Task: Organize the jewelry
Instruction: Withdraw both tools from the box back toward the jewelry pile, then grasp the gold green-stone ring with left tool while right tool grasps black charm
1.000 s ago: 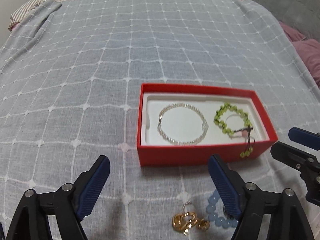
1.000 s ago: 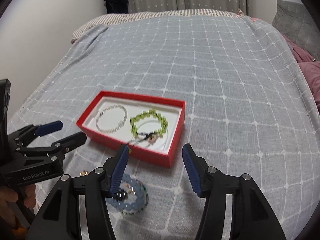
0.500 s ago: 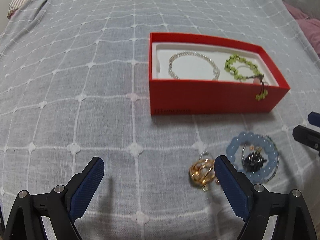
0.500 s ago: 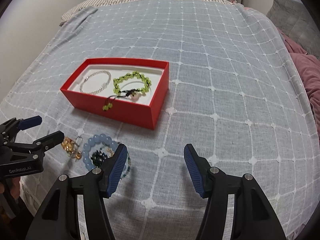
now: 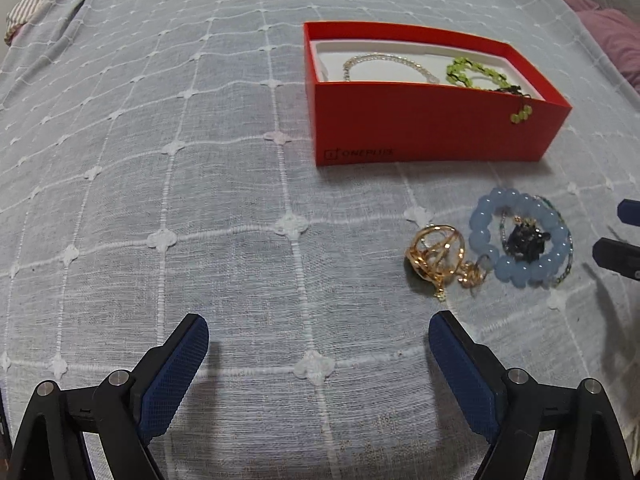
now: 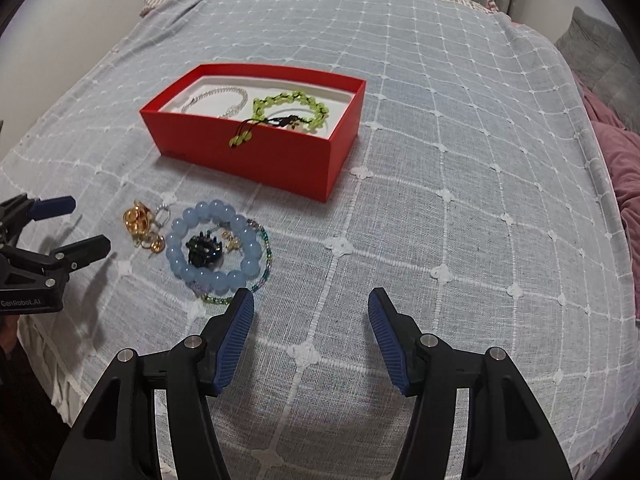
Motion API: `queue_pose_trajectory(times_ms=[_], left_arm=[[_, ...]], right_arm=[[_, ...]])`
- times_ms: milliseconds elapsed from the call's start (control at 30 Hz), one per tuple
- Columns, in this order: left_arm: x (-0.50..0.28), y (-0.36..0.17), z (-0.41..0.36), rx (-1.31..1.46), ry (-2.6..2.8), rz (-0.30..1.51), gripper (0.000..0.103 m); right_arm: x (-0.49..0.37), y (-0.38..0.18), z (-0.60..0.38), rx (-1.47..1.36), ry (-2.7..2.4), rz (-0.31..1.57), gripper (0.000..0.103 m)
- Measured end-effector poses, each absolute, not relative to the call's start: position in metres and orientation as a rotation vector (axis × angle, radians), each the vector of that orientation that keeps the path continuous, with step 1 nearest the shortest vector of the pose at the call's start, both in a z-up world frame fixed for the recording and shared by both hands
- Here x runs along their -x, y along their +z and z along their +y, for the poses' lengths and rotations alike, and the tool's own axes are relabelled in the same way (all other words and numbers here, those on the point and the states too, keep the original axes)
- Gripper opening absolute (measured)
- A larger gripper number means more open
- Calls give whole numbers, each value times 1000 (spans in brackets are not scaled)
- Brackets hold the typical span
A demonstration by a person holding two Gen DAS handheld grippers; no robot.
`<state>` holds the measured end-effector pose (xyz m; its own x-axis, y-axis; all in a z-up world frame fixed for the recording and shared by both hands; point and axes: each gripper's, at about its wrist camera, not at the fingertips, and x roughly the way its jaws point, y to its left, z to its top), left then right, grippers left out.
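Note:
A red box with a white liner holds a silver chain bracelet and a green bead bracelet whose tassel hangs over the front wall. On the bedspread in front lie gold jewelry, a light blue bead bracelet around a black piece, and a thin bead chain. My left gripper is open and empty, left of the gold jewelry. My right gripper is open and empty, near the blue bracelet.
A grey checked bedspread covers the bed. Pink bedding and a grey pillow lie at the right edge. A striped pillow lies at the far left. The bed's near edge drops off at the left in the right wrist view.
Both grippers have pulled back and lowered from the box. The loose jewelry now lies ahead of them instead of under them. Both stayed open.

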<state>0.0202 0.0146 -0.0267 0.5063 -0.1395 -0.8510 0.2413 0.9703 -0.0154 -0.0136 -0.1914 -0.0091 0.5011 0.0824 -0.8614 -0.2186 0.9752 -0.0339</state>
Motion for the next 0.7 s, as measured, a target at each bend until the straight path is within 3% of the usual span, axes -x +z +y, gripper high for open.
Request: queue_pose_trajectory(times_ms=[133,700], left_arm=[[-18,-26,3,-120,-294,1007,88],[-32,-26,-33,-162,-436,957,31]], right_arm=[[15,-11,-188,162,182,1031,62],[15,-13,-171,171,241,1027,62]])
